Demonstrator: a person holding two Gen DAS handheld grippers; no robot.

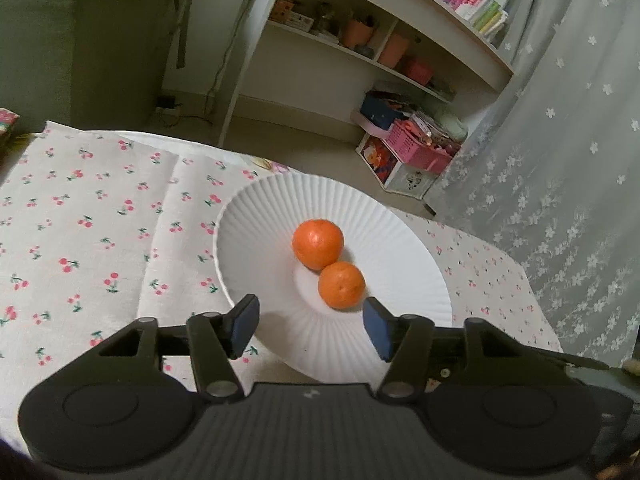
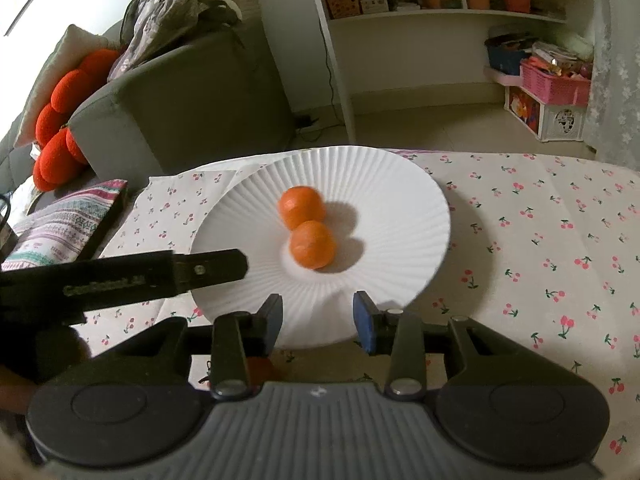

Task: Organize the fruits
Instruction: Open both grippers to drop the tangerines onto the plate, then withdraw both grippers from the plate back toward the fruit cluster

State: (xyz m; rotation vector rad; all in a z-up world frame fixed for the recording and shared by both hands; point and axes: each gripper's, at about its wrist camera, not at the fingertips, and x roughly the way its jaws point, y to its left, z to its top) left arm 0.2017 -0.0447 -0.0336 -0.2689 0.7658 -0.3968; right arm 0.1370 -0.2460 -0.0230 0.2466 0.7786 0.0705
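Ribbed white plate (image 1: pixel 400 240) — printed cloth (image 1: pixel 80 240)

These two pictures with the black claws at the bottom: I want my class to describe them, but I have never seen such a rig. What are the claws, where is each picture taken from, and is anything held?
No robot here: a person holds a two-finger gripper in each hand, each with its own camera looking along the fingers. One picture looks past the left gripper, the other past the right gripper. On a cherry-print cloth stands a white plate with two oranges, the far orange touching the near orange. Both grippers are open and hold nothing.
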